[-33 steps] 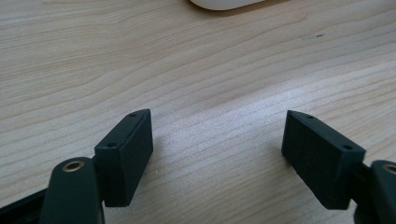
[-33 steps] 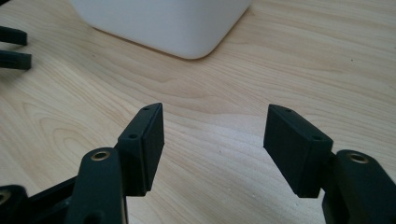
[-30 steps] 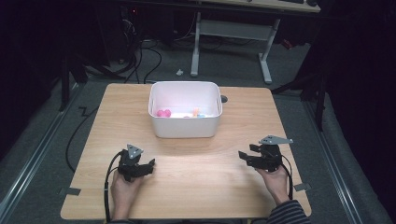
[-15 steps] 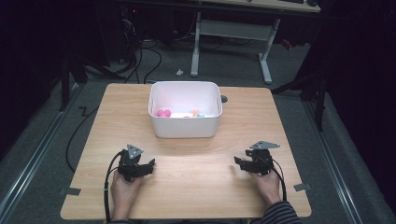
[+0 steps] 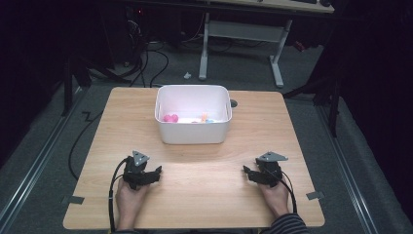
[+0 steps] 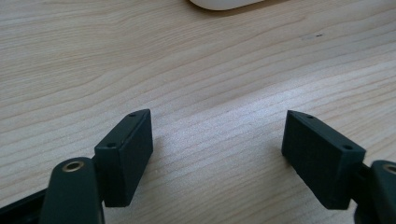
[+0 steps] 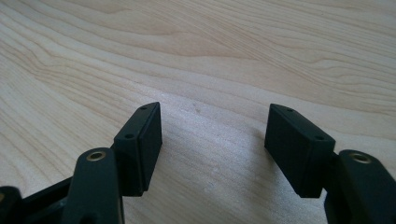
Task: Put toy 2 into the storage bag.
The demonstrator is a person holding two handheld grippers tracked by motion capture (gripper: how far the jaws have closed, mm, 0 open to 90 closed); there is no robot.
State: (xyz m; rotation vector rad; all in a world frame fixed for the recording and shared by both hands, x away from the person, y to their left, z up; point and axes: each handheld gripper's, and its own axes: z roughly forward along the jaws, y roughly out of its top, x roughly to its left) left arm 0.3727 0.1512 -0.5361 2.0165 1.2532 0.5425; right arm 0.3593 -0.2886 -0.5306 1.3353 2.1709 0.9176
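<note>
From the high view I see the wooden table point(image 5: 204, 190) running off the bottom edge, so its near rim and most of both forearms are cut off; only a bit of striped sleeve point(image 5: 287, 225) shows at the lower right. Beyond the far edge the room is dark, and I can make out little there besides a pale desk frame point(image 5: 241, 36) and some loose cables on the floor.

The white bin point(image 5: 193, 114) sits at the far middle of the table, well apart from both grippers. Its near wall hides part of the bottom. Inside I can pick out a pink thing point(image 5: 170, 118) and some small orange and blue pieces point(image 5: 204, 118) beside it, too small for me to name. In the left gripper view only a sliver of the bin point(image 6: 226, 3) shows at the top edge.

The left gripper point(image 5: 157, 172) rests low on the near left of the table, the right gripper point(image 5: 245, 170) on the near right. In its own view the left gripper point(image 6: 217, 144) stands with jaws wide apart over bare wood, nothing between them. The right gripper point(image 7: 212, 140) has just been opening its jaws, and they too stand apart with only wood grain between.

I can read no writing, brand or label anywhere.
</note>
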